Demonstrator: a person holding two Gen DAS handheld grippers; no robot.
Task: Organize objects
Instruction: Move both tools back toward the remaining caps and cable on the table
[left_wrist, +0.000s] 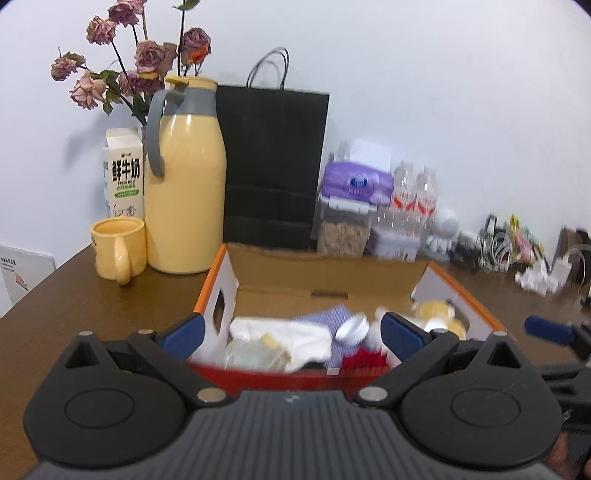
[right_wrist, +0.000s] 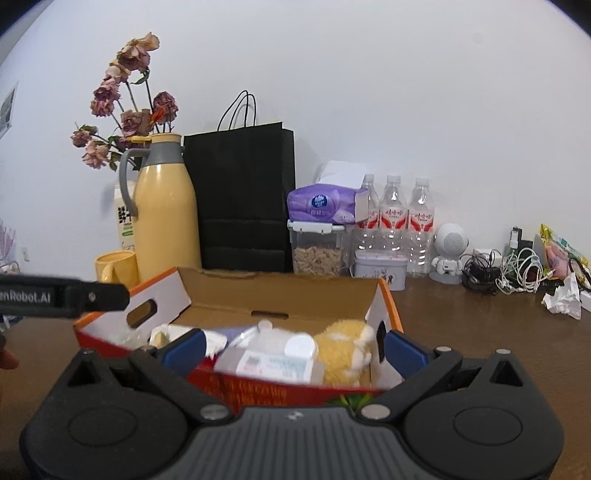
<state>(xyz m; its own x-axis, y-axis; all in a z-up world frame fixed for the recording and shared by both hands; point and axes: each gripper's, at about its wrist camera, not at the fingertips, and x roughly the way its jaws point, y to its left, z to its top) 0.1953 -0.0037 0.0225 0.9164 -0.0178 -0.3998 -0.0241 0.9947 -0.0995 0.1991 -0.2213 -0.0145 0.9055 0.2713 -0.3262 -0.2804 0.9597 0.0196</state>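
A brown desk (left_wrist: 92, 299) runs along a white wall. In the left wrist view, the left tongs (left_wrist: 291, 334) stand apart and empty, the open cardboard box (left_wrist: 325, 273) just ahead holding white cloth (left_wrist: 291, 334) between the fingers. In the right wrist view, the right tongs (right_wrist: 293, 345) gape empty before the same box, a yellow plush toy (right_wrist: 345, 350) between them, the yellow jug (right_wrist: 166, 221) beyond at left.

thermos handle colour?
Grey handle on the yellow thermos; clearest in the left wrist view.

left wrist: low, close | right wrist: same | shared: cardboard box (left_wrist: 332, 273)
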